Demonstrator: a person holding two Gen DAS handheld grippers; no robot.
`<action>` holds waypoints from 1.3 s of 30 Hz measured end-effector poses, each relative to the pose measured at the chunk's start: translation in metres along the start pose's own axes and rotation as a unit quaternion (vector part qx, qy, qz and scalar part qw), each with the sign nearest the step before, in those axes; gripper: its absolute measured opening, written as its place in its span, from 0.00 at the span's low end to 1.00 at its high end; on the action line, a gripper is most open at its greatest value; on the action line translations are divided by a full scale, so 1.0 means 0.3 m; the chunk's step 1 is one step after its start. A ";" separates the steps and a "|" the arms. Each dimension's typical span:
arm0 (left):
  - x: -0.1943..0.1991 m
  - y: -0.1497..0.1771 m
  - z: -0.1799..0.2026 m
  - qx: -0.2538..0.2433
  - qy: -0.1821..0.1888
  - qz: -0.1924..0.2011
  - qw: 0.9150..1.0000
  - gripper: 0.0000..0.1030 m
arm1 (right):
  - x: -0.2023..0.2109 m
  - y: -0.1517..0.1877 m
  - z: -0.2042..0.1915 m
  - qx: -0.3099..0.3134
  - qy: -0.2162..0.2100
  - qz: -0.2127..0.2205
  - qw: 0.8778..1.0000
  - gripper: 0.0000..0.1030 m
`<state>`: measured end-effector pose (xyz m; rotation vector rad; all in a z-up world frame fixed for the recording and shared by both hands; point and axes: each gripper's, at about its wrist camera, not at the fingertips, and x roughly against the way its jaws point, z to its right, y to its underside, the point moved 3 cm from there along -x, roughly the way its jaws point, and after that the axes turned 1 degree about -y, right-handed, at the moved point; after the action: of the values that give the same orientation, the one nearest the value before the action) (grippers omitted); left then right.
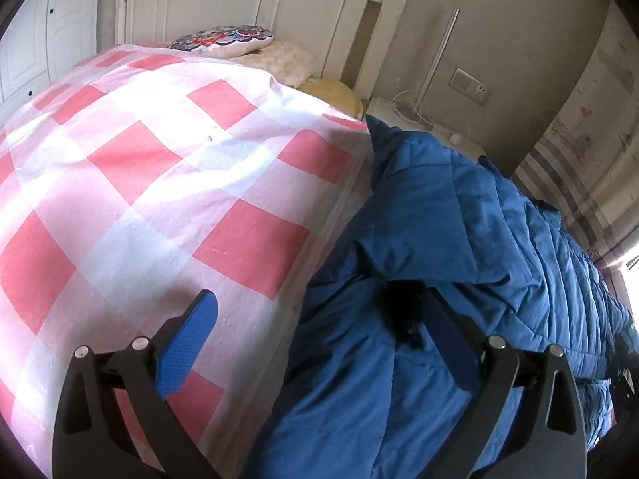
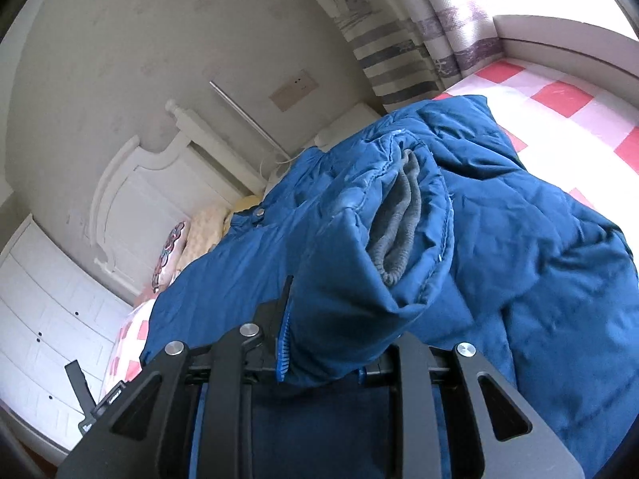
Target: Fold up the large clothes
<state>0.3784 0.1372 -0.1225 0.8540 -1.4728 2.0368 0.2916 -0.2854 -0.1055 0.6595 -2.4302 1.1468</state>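
Note:
A large blue quilted jacket [image 1: 459, 247] lies along the right edge of a bed with a pink and white checked cover [image 1: 139, 183]. My left gripper [image 1: 319, 331] is open just above the bed; its left blue pad [image 1: 191, 343] hangs over the cover and its right finger rests against the jacket. In the right wrist view the jacket [image 2: 539, 259] is bunched up, and a sleeve with a grey knit cuff [image 2: 399, 231] sits between the fingers of my right gripper [image 2: 343, 343], which is shut on the sleeve.
A white headboard [image 1: 303, 20] and pillows [image 1: 227, 40] are at the bed's far end. A white nightstand [image 1: 419, 119] with cables stands beside it, below a wall socket [image 1: 471, 86]. Striped curtains [image 2: 403, 56] and white wardrobe doors [image 2: 44, 311] line the walls.

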 end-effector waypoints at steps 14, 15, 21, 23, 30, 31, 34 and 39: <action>-0.007 -0.002 0.006 0.002 0.002 -0.005 1.000 0.97 | 0.070 -0.028 -0.219 0.206 0.134 0.056 0.968 0.30; -0.007 -0.003 0.005 0.002 0.002 -0.004 1.000 0.97 | 0.008 -0.019 -0.237 0.238 0.140 0.029 0.961 0.30; 0.102 -0.016 -0.043 0.036 -0.031 0.090 0.995 0.94 | -0.186 0.036 -0.117 0.267 0.190 -0.042 0.944 0.31; 0.260 -0.024 -0.091 0.076 -0.059 0.211 0.973 0.94 | -0.176 0.037 -0.104 0.260 0.182 -0.046 0.947 0.31; 0.404 -0.131 0.082 0.038 0.006 0.250 0.967 0.98 | -0.204 0.023 -0.112 0.263 0.185 -0.046 0.946 0.31; 0.363 -0.149 0.172 -0.004 0.003 0.225 0.974 0.98 | -0.199 0.026 -0.116 0.262 0.183 -0.046 0.947 0.31; 0.218 -0.141 0.383 -0.107 0.013 0.155 0.982 0.98 | -0.192 0.023 -0.115 0.250 0.169 -0.047 0.952 0.31; -0.122 0.000 0.560 -0.206 -0.024 -0.017 0.978 0.98 | -0.188 0.019 -0.110 0.244 0.161 -0.046 0.955 0.31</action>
<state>0.4381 -0.0237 -0.1111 0.7510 -1.8070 1.6093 0.3391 -0.2420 -0.1182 0.6526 -1.8362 1.6882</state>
